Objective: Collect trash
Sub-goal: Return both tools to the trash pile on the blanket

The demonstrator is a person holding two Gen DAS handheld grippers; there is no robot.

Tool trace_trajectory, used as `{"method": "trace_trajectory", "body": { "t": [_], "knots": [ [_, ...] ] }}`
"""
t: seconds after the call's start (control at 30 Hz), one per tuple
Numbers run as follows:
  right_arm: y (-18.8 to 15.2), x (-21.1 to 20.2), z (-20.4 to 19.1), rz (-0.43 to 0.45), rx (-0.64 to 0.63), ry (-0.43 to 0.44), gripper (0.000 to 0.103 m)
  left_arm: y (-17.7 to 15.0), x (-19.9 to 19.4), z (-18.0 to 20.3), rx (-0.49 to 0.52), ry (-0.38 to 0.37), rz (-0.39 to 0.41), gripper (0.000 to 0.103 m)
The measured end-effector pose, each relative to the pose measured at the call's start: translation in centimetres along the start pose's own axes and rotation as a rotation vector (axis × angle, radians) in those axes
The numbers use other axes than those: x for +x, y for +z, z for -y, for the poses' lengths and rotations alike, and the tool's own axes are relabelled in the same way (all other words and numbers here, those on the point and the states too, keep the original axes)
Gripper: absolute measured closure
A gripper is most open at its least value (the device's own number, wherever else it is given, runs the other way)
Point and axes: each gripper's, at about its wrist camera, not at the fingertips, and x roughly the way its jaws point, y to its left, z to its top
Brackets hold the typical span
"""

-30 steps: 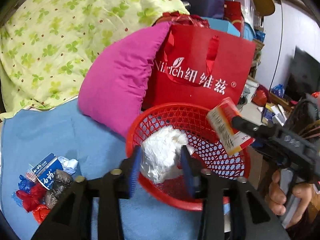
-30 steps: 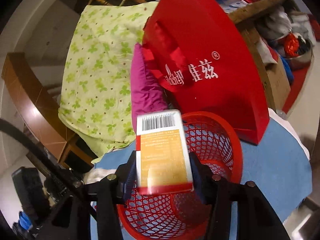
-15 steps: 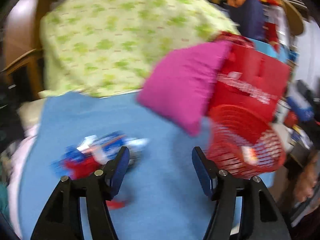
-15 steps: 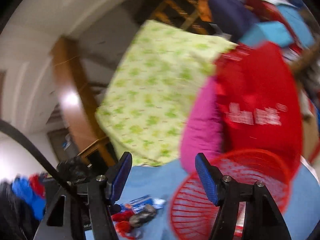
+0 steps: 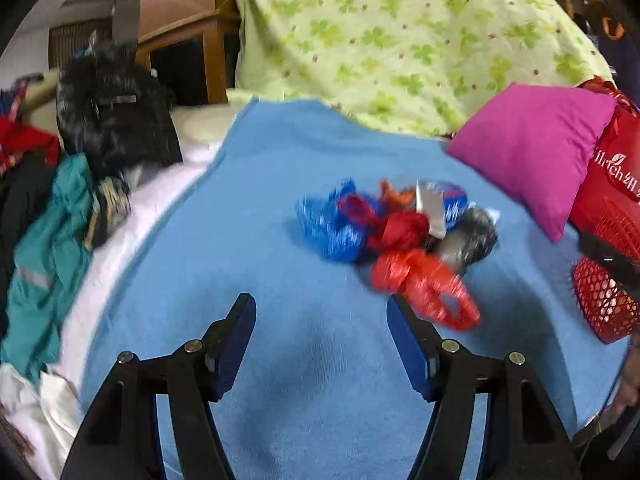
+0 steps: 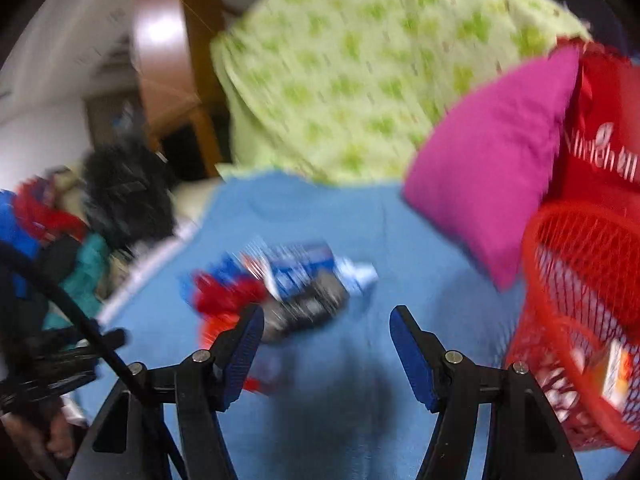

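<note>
A pile of trash (image 5: 396, 228) lies on the blue blanket (image 5: 256, 248): blue, red and grey plastic bags and a blue-and-white carton. My left gripper (image 5: 321, 320) is open and empty, just short of the pile. My right gripper (image 6: 326, 328) is open and empty above the blanket, with the blurred pile (image 6: 280, 288) just ahead to its left. The red mesh basket (image 6: 580, 320) stands at the right and holds an orange-and-white box (image 6: 614, 372). The basket's edge also shows in the left wrist view (image 5: 604, 300).
A magenta pillow (image 5: 532, 152) and a red shopping bag (image 5: 616, 168) stand behind the basket. A green clover-print quilt (image 5: 400, 36) is heaped at the back. Dark and teal clothes (image 5: 60, 200) lie along the blanket's left edge.
Both grippers let go of their loads, white wad and box, over the basket, opened, and swung left toward the trash pile. The box now lies in the basket.
</note>
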Motion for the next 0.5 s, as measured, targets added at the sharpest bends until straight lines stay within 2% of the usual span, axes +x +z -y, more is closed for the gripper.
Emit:
{"method": "trace_trajectory", "body": {
  "t": [0.07,0.2,0.3,0.37,0.5],
  "knots": [
    [-0.9,3.1,0.8,-0.060,0.015,-0.074,0.033,-0.7,1.1,0.0,-0.012,-0.013,-0.030,0.034],
    [-2.5,6.8,1.7,-0.100,0.003,-0.175,0.033,-1.2,2.5,0.2,-0.043,-0.066,-0.063,0.034],
    [-3.6,8.5,2.1,-0.099,-0.011,-0.175,0.033,-1.0,3.3,0.1,-0.063,-0.109,-0.069,0.034],
    [-4.3,10.1,2.5,-0.162,0.006,-0.186,0.033,-0.7,3.9,0.1,-0.079,-0.133,-0.075,0.034],
    [-4.5,11.0,2.8,-0.184,-0.006,-0.178,0.021,-0.5,4.8,0.6,-0.082,-0.142,-0.092,0.034]
  ]
}}
